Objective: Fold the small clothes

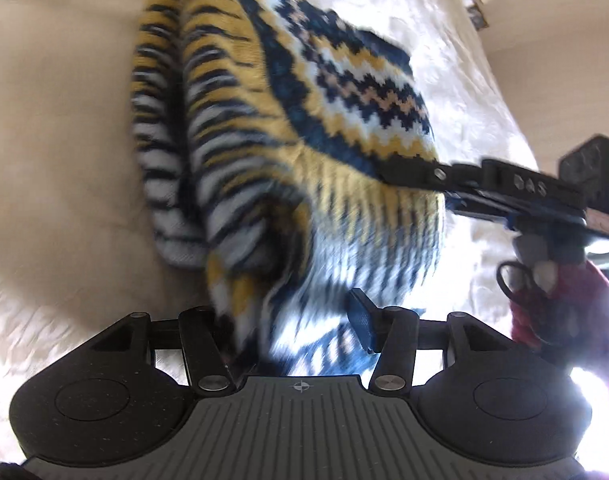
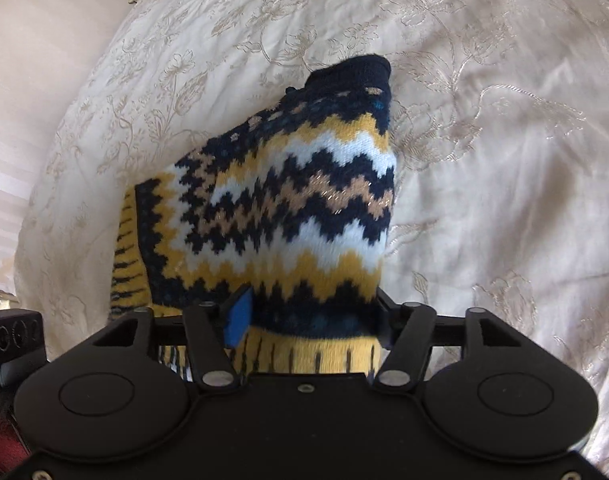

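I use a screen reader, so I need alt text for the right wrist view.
A small knitted sweater in navy, yellow, white and tan zigzags fills the centre, its yellow ribbed hem held in the right gripper at the bottom of the picture. Behind it lies a cream bedspread embroidered with flowers.

A cream bedspread (image 2: 484,168) embroidered with pale floral stems (its weave creased in places) covers the bed. A knitted sweater (image 2: 300,200) in navy, yellow and white zigzags lies partly on it, surrounded by bare cloth.
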A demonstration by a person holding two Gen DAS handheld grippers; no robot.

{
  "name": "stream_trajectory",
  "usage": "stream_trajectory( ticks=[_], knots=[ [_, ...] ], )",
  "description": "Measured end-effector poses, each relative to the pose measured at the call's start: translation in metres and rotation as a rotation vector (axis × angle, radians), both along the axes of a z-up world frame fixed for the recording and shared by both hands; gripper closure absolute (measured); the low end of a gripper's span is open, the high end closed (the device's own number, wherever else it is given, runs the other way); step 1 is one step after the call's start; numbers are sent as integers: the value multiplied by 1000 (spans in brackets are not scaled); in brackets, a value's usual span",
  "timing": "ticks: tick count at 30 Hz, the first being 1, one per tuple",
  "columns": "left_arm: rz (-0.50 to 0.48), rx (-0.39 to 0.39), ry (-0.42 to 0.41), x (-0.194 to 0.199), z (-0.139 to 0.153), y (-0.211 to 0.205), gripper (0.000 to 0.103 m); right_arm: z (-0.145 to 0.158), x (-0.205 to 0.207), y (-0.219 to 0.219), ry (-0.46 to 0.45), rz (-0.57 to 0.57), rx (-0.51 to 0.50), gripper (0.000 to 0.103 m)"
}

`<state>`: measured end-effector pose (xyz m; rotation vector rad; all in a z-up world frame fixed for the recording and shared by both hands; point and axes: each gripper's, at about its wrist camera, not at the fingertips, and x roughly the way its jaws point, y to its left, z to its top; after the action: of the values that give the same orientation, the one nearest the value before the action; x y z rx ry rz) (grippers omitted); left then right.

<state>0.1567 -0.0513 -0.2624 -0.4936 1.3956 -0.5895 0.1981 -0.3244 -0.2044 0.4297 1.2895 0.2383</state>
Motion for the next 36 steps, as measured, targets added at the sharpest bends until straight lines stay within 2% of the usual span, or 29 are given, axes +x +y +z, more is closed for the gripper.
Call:
stream_trajectory(
  ticks=[5,10,13,16,22,26,28,32,36],
  knots=[
    [51,100,-124,-25,32,20,53,9,-14,-3,-63,5,-17,23],
    [55,182,-277,-48,80,27,51,21,-37,-18,-135,-50,-5,20],
    [67,193,-353,-51,112,33,51,26,-46,-26,-166,-81,-11,19],
    [68,169,-396,-42,124,23,51,27,-54,-35,-175,-114,-20,19],
    [57,176,-449,3,110,-24,51,24,-64,-47,-164,-156,-38,14],
    [75,223,-461,32,90,-41,51,25,-66,-49,-163,-160,-50,14],
    [75,260,-442,39,76,-38,51,26,-65,-48,-165,-161,-58,14],
    [84,367,-344,44,43,-23,51,29,-58,-43,-178,-165,-81,12],
    [85,336,-340,36,39,-6,50,32,-43,-37,-204,-179,-110,9]
  ],
)
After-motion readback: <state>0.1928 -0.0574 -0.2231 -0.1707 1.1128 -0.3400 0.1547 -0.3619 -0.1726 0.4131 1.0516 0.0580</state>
